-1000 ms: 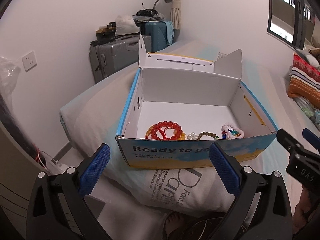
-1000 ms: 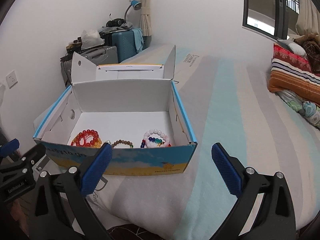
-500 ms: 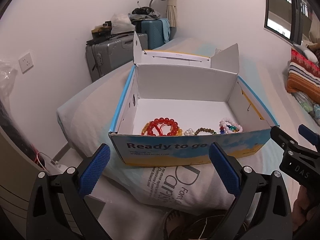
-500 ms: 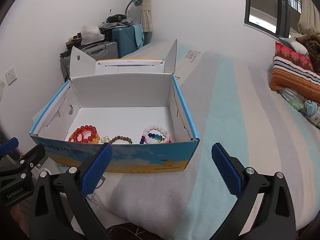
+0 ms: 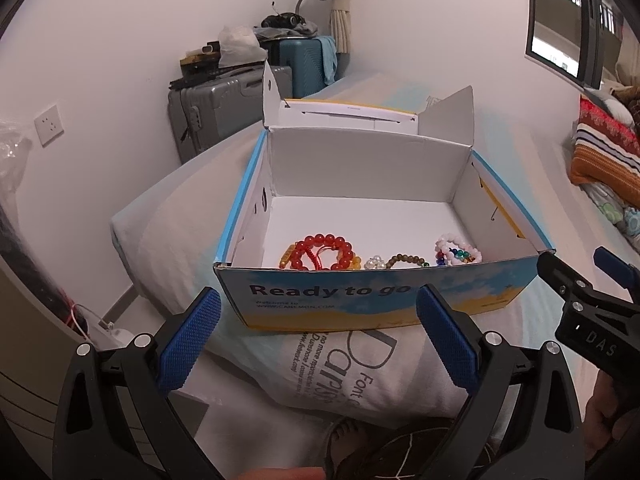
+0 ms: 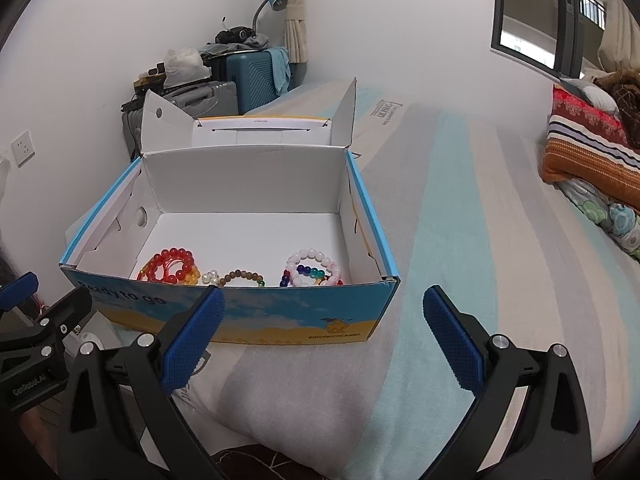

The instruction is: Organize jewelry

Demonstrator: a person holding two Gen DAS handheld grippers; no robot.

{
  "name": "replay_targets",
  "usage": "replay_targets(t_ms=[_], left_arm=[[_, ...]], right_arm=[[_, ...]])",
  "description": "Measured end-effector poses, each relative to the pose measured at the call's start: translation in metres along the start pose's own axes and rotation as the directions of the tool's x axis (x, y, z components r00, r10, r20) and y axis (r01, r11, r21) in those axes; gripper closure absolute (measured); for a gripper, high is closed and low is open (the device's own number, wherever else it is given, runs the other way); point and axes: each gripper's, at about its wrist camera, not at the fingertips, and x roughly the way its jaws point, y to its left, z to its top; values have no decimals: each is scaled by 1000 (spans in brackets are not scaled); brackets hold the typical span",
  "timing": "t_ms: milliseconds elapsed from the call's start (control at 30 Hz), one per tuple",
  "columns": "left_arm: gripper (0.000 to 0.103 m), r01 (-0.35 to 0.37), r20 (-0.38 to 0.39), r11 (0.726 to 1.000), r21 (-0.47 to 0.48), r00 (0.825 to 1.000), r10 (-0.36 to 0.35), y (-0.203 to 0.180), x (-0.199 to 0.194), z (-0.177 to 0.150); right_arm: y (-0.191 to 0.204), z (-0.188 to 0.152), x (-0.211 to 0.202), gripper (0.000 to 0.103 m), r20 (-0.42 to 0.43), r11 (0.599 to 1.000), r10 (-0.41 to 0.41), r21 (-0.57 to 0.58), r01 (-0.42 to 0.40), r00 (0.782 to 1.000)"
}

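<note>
open blue-and-white cardboard box [image 6: 256, 316] on striped bed [image 6: 460, 240], red bead bracelet [image 6: 172, 266] and white bead bracelet [image 6: 316, 266] inside, left claw [image 5: 318, 336] spread apart, empty, right claw [image 6: 324, 332] likewise

The box [image 6: 280, 320] is white inside, with blue rims and a blue-and-yellow printed front. Along its front wall lie a red bead bracelet [image 6: 172, 266], a brown bead bracelet [image 6: 242, 276] and a pink-white bracelet [image 6: 314, 266] with blue and green beads. The bed [image 6: 460, 240] carries pale aqua, grey and white stripes.
</note>
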Motion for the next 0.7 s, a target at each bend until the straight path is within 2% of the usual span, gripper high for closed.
replay_targets(t_ms=[367,500,567,633,700], left_arm=[[6,-6,-8,1000,-24,1000,6,2,3,2],[6,-2,24,999,-36,1000,3,2,0,3],[6,11,42,1000,-7,999,-11,0,-2,2],[6,1,37,1000,-5,999,0,-2,-2,3],[6,-9,1,1000,-4,1000,9,-2,3,5]], right_arm=[[-2,1,0,8,-2,1000,3,6,-3,1000],[-2,1,1,8,-7,1000,4,6,-4,1000],[-3,1,2,8,-10,1000,5,8,-4,1000],[-3,0,2,8,-10,1000,4,7,-4,1000],[-4,0,2,8,-10,1000,5,9,-5,1000]])
